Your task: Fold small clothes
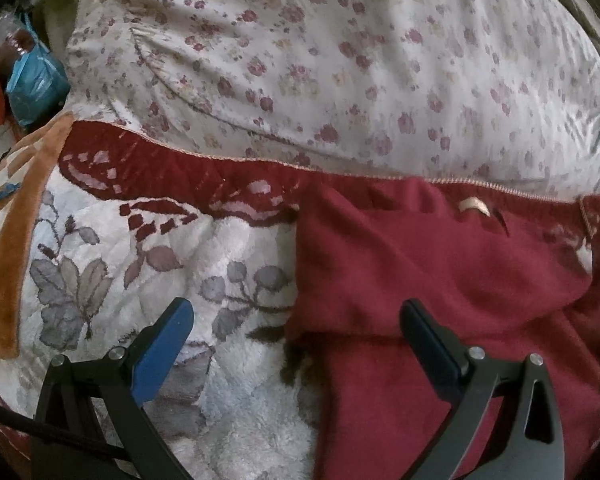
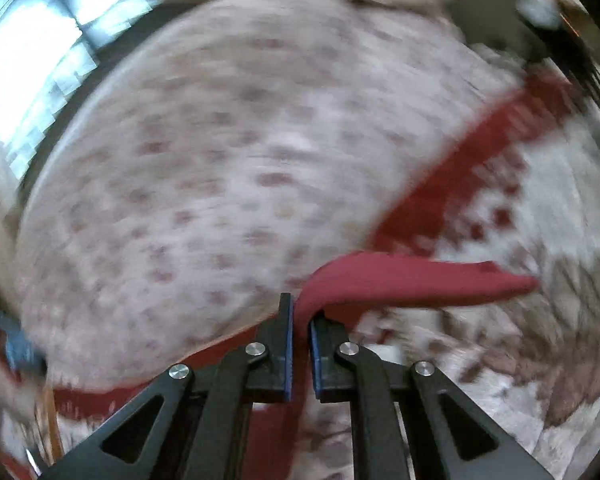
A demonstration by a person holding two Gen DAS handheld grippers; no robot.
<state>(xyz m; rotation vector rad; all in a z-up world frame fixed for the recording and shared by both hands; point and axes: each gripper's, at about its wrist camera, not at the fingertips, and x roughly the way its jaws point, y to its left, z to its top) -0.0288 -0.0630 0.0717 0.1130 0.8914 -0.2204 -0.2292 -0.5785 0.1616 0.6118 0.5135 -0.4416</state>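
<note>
A small dark red garment lies on a fluffy white blanket with grey flowers, at the right of the left wrist view. My left gripper is open just above the garment's left edge, its right finger over the red cloth and empty. In the blurred right wrist view, my right gripper is shut on a part of the red garment, which hangs lifted and stretches to the right.
A large white pillow with small pink flowers lies behind the blanket's dark red border. A blue bag and a bottle sit at the far left. A bright window shows at upper left.
</note>
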